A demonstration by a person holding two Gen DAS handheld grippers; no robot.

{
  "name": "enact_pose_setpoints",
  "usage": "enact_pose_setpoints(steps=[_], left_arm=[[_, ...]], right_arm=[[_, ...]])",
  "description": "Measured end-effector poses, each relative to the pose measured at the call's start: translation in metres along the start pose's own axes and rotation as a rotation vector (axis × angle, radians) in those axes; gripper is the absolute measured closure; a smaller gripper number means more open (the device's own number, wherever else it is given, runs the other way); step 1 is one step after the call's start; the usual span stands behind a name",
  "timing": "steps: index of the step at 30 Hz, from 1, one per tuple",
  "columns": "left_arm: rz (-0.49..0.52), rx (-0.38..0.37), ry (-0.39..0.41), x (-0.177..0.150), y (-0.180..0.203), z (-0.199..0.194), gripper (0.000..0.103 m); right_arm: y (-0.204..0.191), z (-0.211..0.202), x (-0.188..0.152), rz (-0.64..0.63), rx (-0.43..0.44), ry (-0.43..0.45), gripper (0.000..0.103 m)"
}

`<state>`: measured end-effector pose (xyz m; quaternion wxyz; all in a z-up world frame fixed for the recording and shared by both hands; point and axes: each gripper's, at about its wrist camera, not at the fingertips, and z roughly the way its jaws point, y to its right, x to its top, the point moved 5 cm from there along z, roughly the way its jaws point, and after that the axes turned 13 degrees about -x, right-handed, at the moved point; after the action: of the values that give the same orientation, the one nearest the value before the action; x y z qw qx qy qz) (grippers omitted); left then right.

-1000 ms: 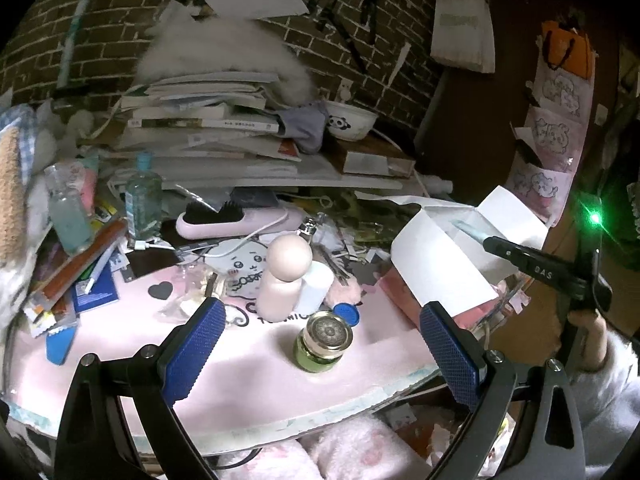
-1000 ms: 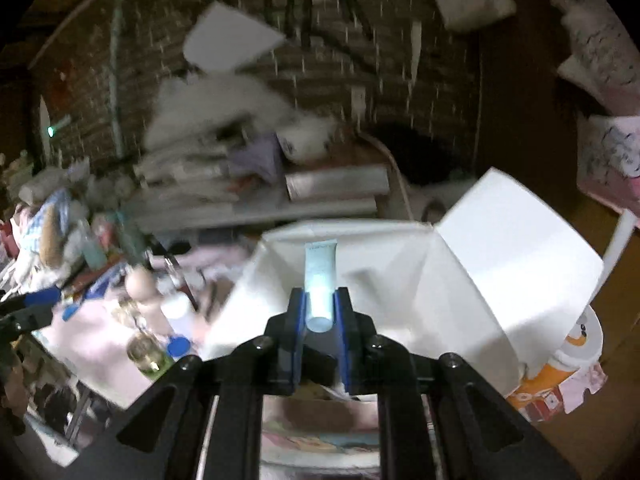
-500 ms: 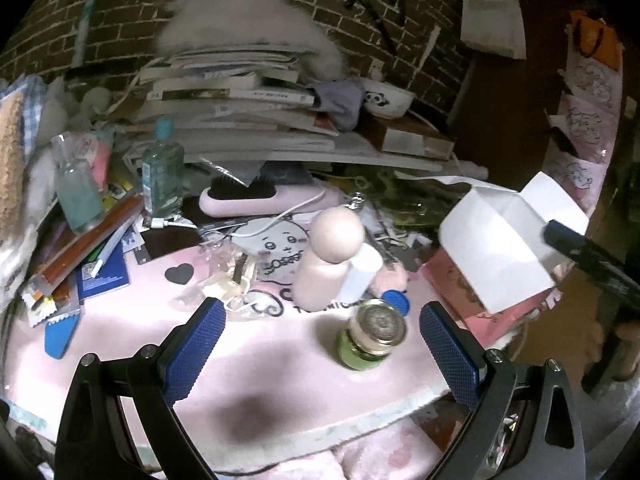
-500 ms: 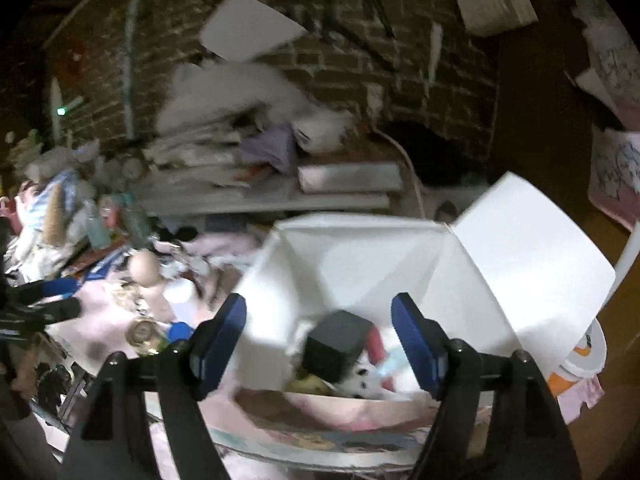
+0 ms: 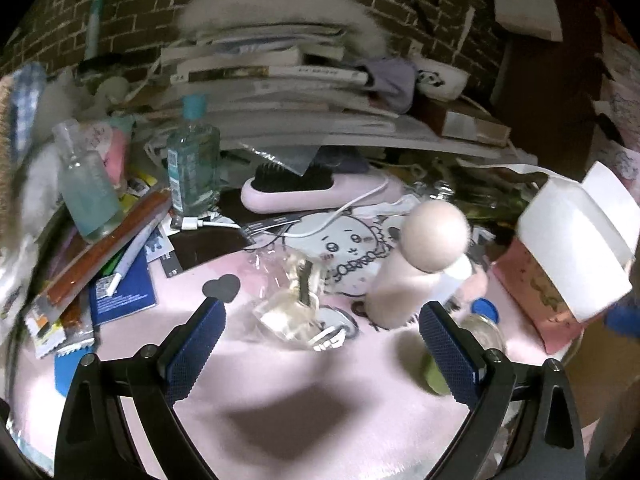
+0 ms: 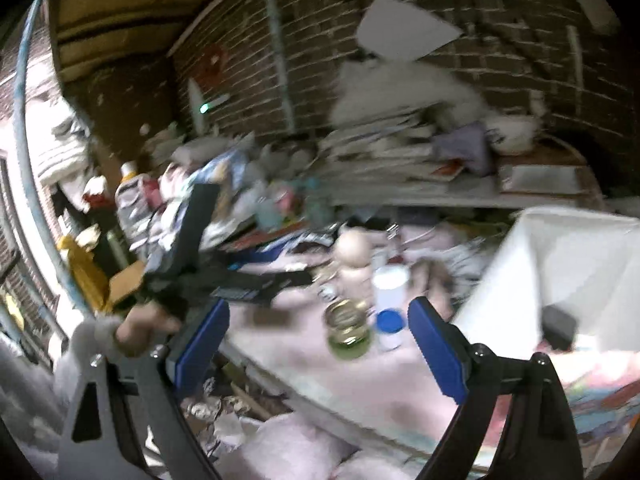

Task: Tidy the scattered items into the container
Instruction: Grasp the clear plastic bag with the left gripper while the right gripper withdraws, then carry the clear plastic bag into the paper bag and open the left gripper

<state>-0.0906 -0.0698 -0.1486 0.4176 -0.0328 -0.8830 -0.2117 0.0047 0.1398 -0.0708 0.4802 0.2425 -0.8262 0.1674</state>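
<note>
- Brick wall and stacked books back a cluttered pink counter [image 5: 328,412].
- Far left, a clear bottle [image 5: 86,196] and a blue-capped bottle [image 5: 193,160] stand among wrappers; likely glass, so breakable.
- Left tool [image 5: 320,344] hangs spread wide and empty over a crumpled clear wrapper [image 5: 292,308].
- Centre-right, the round-topped pink bottle [image 5: 416,268] stands upright; smooth, probably light, best gripped across its straight body.
- Beside it, the green jar [image 6: 347,330] looks heavy and slick.
- Right tool [image 6: 316,344] is opening, nothing between its pads.
- Far right, the white container [image 6: 560,264] sits open.
</note>
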Motion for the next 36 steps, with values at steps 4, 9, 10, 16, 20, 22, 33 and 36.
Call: enact_pose_setpoints(steps=[4, 9, 10, 16, 20, 22, 33, 36], left_arm=[[-0.022, -0.001, -0.041, 0.004, -0.012, 0.017, 0.006], [-0.066, -0.008, -0.081, 0.003, -0.022, 0.032, 0.006], [-0.071, -0.004, -0.087, 0.002, -0.023, 0.035, 0.007], [-0.056, 0.039, -0.099, 0.001, -0.027, 0.038, 0.025], [-0.032, 0.078, -0.112, 0.001, -0.027, 0.037, 0.038], [-0.027, 0.084, -0.117, 0.000, -0.026, 0.037, 0.046], [0.008, 0.076, -0.098, 0.011, -0.006, 0.020, 0.077], [0.036, 0.068, -0.062, 0.024, 0.011, 0.006, 0.077]], right_arm=[[-0.017, 0.017, -0.021, 0.012, 0.061, -0.061, 0.013], [-0.014, 0.041, -0.041, 0.086, 0.071, -0.124, 0.013], [-0.013, 0.046, -0.046, 0.105, 0.078, -0.138, 0.013], [-0.002, 0.063, -0.059, 0.170, 0.056, -0.175, 0.013], [0.005, 0.070, -0.063, 0.226, 0.061, -0.198, 0.013], [0.007, 0.073, -0.064, 0.240, 0.057, -0.203, 0.013], [0.019, 0.079, -0.065, 0.282, 0.006, -0.196, 0.013], [0.024, 0.077, -0.065, 0.290, -0.049, -0.172, 0.013]])
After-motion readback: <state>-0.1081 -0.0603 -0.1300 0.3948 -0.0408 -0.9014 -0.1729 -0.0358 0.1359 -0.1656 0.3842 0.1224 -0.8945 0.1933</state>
